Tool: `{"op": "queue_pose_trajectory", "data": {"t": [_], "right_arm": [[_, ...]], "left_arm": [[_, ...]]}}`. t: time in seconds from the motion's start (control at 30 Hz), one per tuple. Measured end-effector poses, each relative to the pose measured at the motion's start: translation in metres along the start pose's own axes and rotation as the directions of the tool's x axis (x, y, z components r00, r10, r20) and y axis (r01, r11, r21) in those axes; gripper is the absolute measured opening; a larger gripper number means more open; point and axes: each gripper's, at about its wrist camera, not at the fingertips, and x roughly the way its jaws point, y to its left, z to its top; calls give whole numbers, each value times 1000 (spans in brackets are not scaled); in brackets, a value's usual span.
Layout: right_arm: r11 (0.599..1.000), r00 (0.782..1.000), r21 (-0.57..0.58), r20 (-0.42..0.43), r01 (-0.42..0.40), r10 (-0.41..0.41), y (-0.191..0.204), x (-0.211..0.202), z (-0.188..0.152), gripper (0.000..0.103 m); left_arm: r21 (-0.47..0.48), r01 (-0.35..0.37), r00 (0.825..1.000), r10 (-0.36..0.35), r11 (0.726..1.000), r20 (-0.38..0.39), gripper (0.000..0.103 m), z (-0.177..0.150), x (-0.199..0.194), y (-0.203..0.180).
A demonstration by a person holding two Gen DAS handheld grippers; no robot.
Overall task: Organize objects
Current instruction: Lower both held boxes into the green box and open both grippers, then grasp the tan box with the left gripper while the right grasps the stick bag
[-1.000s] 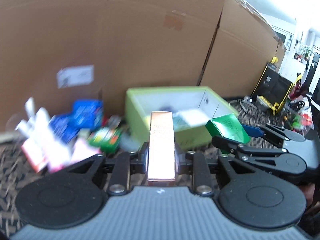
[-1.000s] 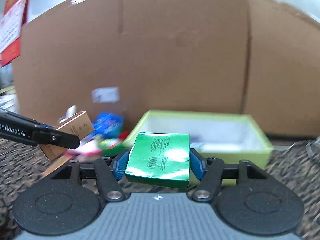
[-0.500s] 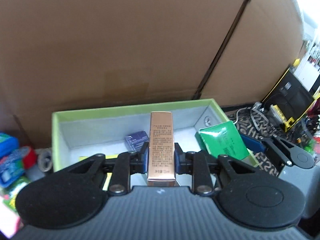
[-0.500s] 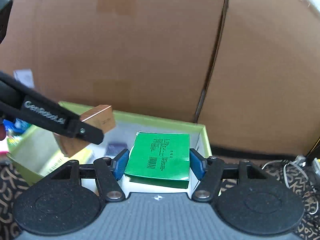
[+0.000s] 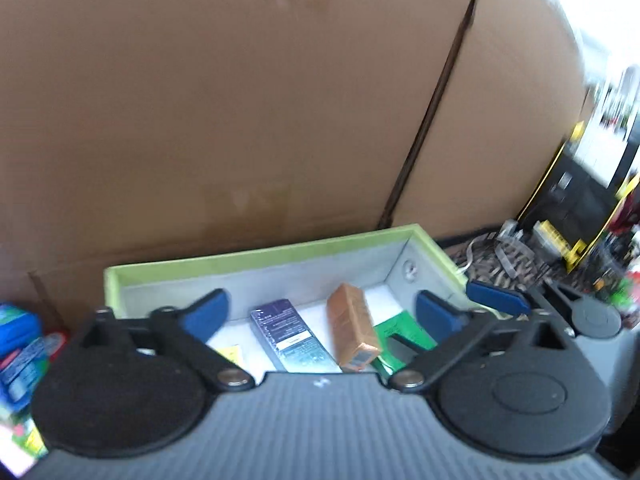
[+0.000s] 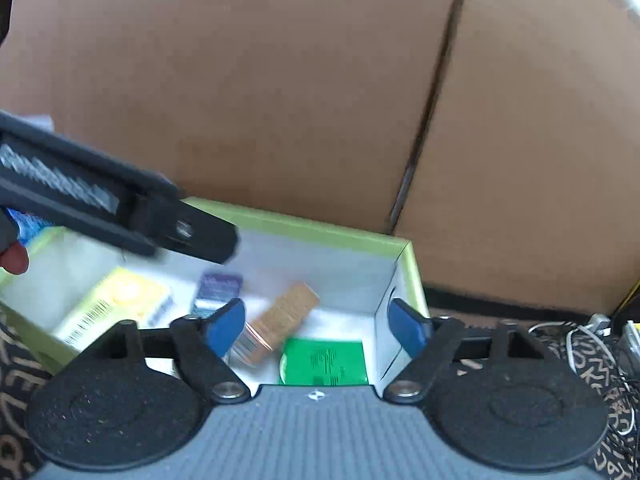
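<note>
A lime-green open box (image 5: pixel 256 261) (image 6: pixel 320 226) stands against a cardboard wall. Inside it lie a copper-coloured carton (image 5: pixel 352 334) (image 6: pixel 282 320), a green packet (image 5: pixel 404 332) (image 6: pixel 324 362), a dark purple carton (image 5: pixel 288 336) (image 6: pixel 218 290) and a yellow carton (image 6: pixel 116 306). My left gripper (image 5: pixel 320 314) is open and empty above the box's near side; it also shows in the right wrist view (image 6: pixel 188 234). My right gripper (image 6: pixel 318 326) is open and empty above the box's right end, over the green packet.
Several blue, green and pink packets (image 5: pixel 20 344) lie on the patterned cloth left of the box. Large cardboard sheets (image 5: pixel 240 120) rise behind it. Cables (image 6: pixel 596 344) and a black-and-yellow case (image 5: pixel 568 200) sit to the right.
Both grippers have opened. The copper carton dropped from the left gripper and the green packet from the right gripper; both now lie in the lime-green box.
</note>
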Motion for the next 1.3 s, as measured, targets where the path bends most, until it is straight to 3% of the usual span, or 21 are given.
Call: {"op": "queue_pose_trajectory", "data": {"t": [0.1,0.2,0.37,0.5,0.73,0.93,1.13,1.3], "right_arm": [[998,995,60,95,14,-20,7,-45,-11,91],[990,988,137,154,-25,4,18,-84,-31,96],[968,990,229,121,-104,78,42,-117,-67,99],[960,983,222,104,-171,151,77,-132,-80,99],[934,950,180,106,-308,292,131,-148,-73,99],[938,940,66,54,-340,337,175,-152,-76,99],[933,932,-22,25,-360,361,207,-142,-76,99],[937,937,3,-16,-350,350,208,-133,-75,99]], "left_arm": [[-4,10,998,-9,1000,59,103,-12,-46,2],[33,-4,995,1,999,97,103,-37,-92,1],[137,-130,987,115,982,115,103,-102,-162,6],[159,-254,965,238,954,110,103,-146,-205,24],[10,-403,915,403,915,34,103,-190,-248,84],[-74,-456,888,459,887,34,103,-206,-274,119],[-110,-452,890,456,885,10,103,-210,-277,139],[-114,-407,910,413,906,26,101,-198,-262,142]]}}
